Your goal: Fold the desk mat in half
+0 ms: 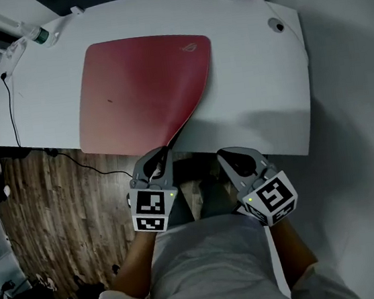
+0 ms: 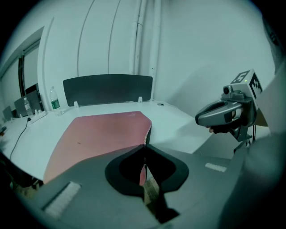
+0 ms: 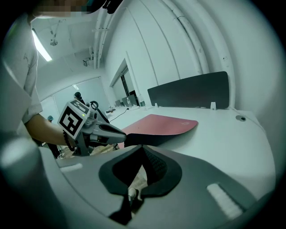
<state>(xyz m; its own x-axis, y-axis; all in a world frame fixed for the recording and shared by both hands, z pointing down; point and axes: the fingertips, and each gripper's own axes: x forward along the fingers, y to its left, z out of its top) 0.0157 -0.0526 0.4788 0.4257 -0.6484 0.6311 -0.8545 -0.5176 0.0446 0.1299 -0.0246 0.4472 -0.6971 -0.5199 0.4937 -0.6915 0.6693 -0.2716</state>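
Observation:
A red desk mat (image 1: 142, 90) lies on the white desk (image 1: 262, 102), towards its left half. The mat's near right corner is raised off the desk at the front edge. My left gripper (image 1: 167, 149) is shut on that corner, and the thin mat edge shows pinched between its jaws in the left gripper view (image 2: 144, 147). From there the mat (image 2: 98, 134) stretches away flat. My right gripper (image 1: 225, 154) hovers just off the desk's front edge, right of the left one, shut with nothing in it. In the right gripper view the mat (image 3: 156, 125) and the left gripper (image 3: 116, 134) lie ahead to the left.
A water bottle (image 1: 38, 35) stands at the desk's far left corner, with a black cable (image 1: 12, 99) running down the left side. A dark partition (image 2: 107, 89) closes the back edge. A round grommet (image 1: 275, 25) sits far right. Wooden floor (image 1: 66, 214) lies below left.

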